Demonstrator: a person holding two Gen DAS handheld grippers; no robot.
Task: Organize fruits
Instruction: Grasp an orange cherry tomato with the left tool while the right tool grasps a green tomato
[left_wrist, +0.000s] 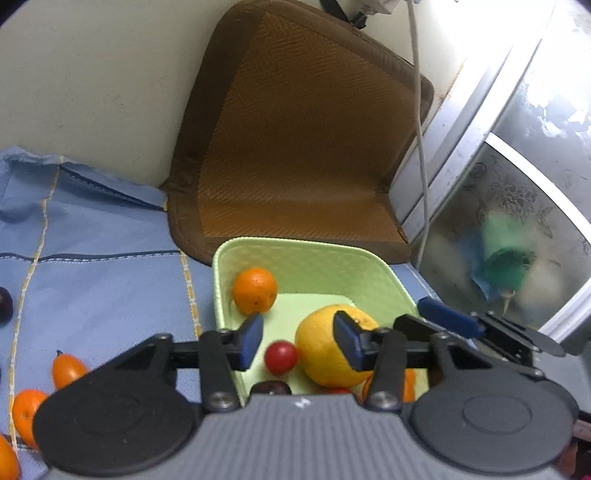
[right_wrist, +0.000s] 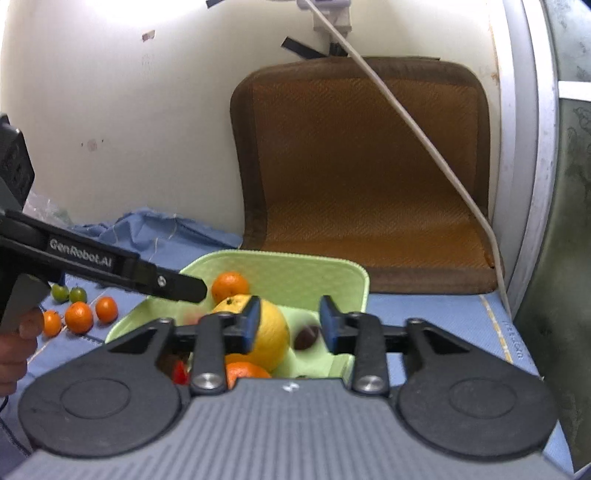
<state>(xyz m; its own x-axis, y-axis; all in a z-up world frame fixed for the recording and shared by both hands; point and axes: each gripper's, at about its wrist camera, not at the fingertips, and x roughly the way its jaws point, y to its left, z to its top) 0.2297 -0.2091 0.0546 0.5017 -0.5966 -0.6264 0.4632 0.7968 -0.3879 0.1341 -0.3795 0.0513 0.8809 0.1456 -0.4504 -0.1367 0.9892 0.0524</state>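
Green tray (left_wrist: 388, 280) holds big yellow citrus (left_wrist: 325, 350), orange (left_wrist: 255, 290), red fruit (left_wrist: 280, 356), dark plum (right_wrist: 306, 338). Both grippers, left (left_wrist: 299, 341) and right (right_wrist: 290, 326), hover over it, jaws wide, empty. More oranges (right_wrist: 79, 317) and two green fruits (right_wrist: 68, 293) lie toward the blue cloth's (left_wrist: 103, 280) left edge. Brown mat (right_wrist: 365, 177) leans on wall behind.
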